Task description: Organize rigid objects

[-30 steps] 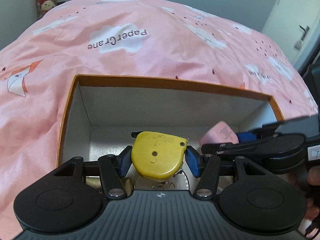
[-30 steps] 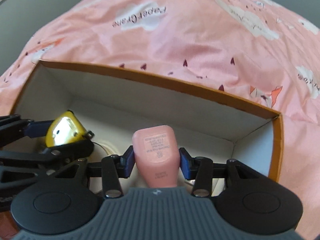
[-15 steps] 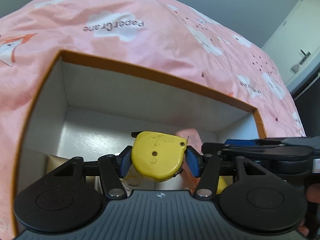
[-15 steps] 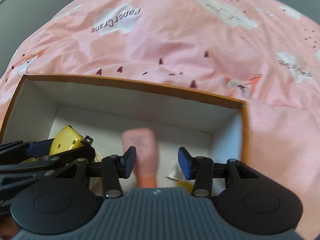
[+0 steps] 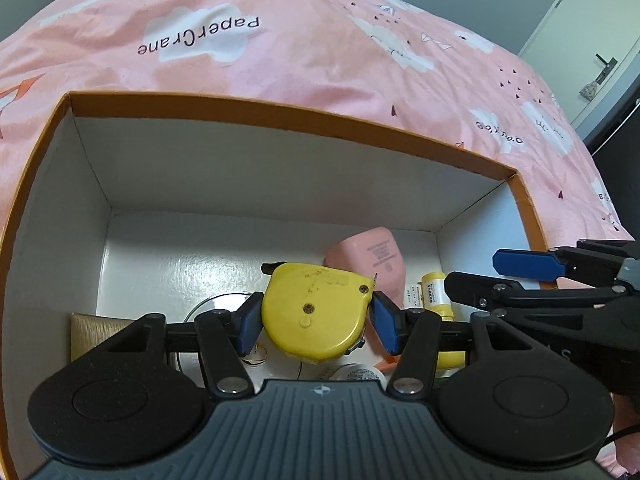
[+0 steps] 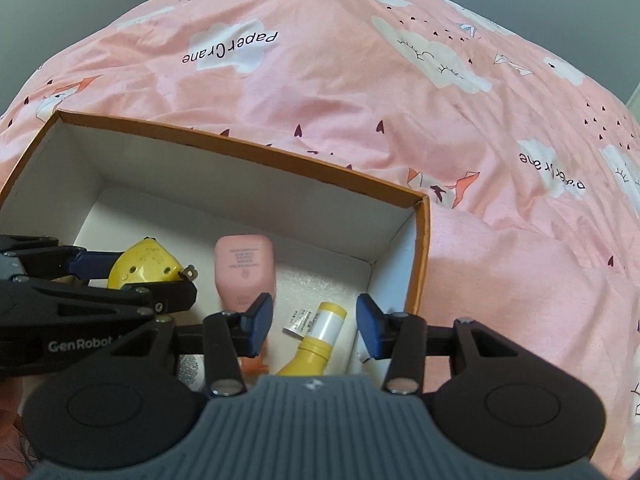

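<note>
My left gripper (image 5: 316,322) is shut on a yellow tape measure (image 5: 316,316) and holds it over the inside of an orange-rimmed white box (image 5: 280,114). The right wrist view shows the same tape measure (image 6: 142,266) in the left gripper (image 6: 144,276) at the box's left. My right gripper (image 6: 314,326) stands open with nothing between its blue pads (image 6: 260,320). A pink bottle (image 6: 244,272) lies on the box floor below it. Beside that lies a yellow tube (image 6: 324,328). The right gripper (image 5: 496,278) reaches in from the right in the left wrist view.
The box (image 6: 280,154) sits on a pink bedspread (image 6: 360,80) printed with clouds. On its floor also lie a gold carton (image 5: 96,332), a clear round lid (image 5: 216,304) and a small white jar (image 5: 356,374). A door (image 5: 600,60) stands at the far right.
The right gripper let go of the pink bottle, which dropped and now lies on the box floor. The left gripper, still on the tape measure, came lower over the box.
</note>
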The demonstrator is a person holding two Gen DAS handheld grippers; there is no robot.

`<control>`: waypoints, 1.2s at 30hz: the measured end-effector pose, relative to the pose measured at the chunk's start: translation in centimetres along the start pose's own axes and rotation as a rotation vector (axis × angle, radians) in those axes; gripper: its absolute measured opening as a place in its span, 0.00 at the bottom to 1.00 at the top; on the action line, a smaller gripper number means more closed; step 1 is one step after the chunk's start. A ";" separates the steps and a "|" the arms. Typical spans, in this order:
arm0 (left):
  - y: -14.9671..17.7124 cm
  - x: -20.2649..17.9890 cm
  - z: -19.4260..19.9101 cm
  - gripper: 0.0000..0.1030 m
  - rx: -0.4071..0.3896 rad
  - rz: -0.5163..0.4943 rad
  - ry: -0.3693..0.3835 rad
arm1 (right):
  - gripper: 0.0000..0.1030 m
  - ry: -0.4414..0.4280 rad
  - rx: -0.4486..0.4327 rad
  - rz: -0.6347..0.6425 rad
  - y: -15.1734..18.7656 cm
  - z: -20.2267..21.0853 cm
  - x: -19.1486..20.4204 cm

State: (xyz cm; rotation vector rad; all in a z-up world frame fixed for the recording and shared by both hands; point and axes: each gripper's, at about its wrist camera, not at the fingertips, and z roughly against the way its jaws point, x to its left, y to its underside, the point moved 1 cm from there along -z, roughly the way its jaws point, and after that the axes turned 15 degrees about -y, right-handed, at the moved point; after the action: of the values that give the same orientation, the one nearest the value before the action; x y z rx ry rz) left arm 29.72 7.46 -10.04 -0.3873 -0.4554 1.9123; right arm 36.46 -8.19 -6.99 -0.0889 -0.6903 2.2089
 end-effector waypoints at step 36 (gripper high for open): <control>3.4 0.6 17.2 0.68 -0.503 0.071 -0.066 | 0.74 -0.043 -0.178 0.120 2.6 9.1 6.3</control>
State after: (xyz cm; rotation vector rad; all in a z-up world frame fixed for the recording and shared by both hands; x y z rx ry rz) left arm 18.71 4.55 3.27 -0.6732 -0.9834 1.8685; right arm 27.85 -9.10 0.41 -0.1782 -0.9259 2.2645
